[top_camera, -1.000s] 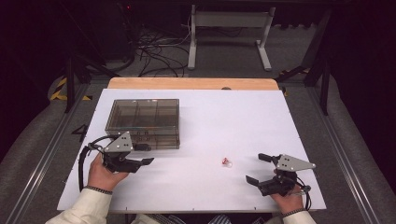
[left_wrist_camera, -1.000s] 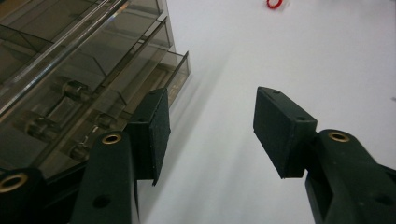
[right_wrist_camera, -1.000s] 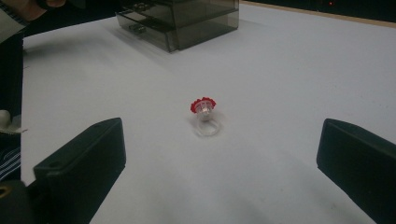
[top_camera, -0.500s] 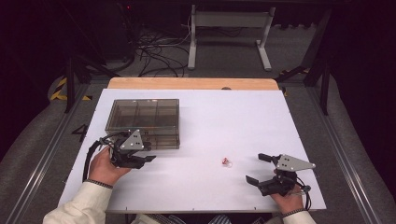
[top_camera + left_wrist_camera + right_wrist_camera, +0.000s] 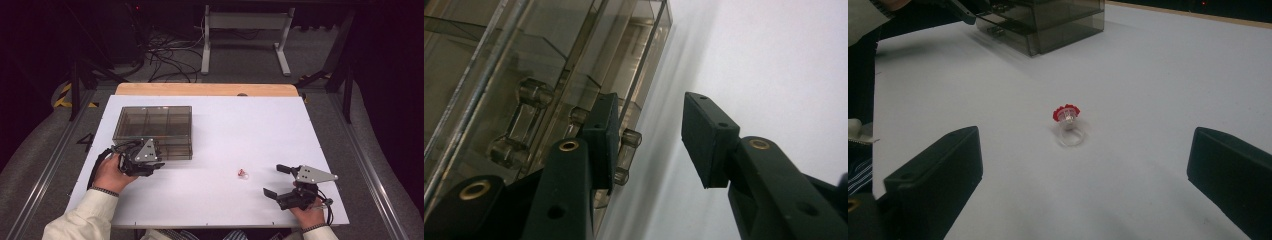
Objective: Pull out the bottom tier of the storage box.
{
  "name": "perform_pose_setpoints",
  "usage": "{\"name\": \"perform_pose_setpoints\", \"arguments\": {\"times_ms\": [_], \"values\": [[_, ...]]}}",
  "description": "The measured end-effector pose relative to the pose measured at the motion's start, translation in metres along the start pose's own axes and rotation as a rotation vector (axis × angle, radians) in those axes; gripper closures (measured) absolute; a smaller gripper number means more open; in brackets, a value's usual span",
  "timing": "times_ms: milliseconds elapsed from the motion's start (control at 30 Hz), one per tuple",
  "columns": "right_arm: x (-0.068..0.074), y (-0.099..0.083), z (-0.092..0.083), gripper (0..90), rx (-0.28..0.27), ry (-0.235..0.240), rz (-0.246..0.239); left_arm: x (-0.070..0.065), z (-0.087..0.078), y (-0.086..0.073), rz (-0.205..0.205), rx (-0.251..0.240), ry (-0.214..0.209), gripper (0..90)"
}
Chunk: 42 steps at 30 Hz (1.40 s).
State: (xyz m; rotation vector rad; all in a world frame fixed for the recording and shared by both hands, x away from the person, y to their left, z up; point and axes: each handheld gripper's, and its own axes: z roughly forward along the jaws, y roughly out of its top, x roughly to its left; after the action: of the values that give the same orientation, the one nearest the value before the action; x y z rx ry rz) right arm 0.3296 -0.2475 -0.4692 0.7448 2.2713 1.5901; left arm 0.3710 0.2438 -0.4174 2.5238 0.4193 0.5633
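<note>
A smoky clear compartment box with its lid down lies on the white table, left of centre. My left gripper is at the box's near front wall. In the left gripper view its jaws have just been closing and stand partly open; a clear latch of the box sits beside the left pad, and the other pad stands clear over the table. A small clear ring with a red top lies on the table. My right gripper rests wide open just right of it, the ring ahead of its jaws.
The white table top has a wooden strip along its far edge. Beyond it are a desk frame and cables on the floor. Metal rails run down both sides of the table.
My left gripper has moved forward and right, up against the box's front wall, and its jaws stand narrower. The right gripper and the ring have not moved.
</note>
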Motion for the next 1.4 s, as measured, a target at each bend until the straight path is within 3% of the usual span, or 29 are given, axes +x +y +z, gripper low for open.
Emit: {"name": "perform_pose_setpoints", "arguments": {"times_ms": [333, 467, 933, 1200, 1400], "values": [[0.0, 0.0, 0.0, 1.9, 0.002, 0.002, -0.002, 0.003, 0.008, -0.001, 0.001, 0.056, 0.017, 57.8], [0.0, 0.0, 0.0, 1.9, 0.002, 0.003, -0.003, 0.005, 0.012, -0.001, 0.005, 0.08, -0.005, 56.7], [0.0, 0.0, 0.0, 1.9, 0.003, 0.006, -0.007, 0.004, 0.016, 0.0, -0.008, 0.097, -0.02, 54.6], [0.0, 0.0, 0.001, 1.9, 0.003, 0.005, -0.007, 0.0, 0.012, -0.001, -0.018, 0.101, -0.049, 56.6], [0.001, 0.0, 0.001, 1.9, 0.006, 0.004, -0.008, 0.003, 0.013, -0.002, -0.024, 0.108, -0.042, 56.2]]}}
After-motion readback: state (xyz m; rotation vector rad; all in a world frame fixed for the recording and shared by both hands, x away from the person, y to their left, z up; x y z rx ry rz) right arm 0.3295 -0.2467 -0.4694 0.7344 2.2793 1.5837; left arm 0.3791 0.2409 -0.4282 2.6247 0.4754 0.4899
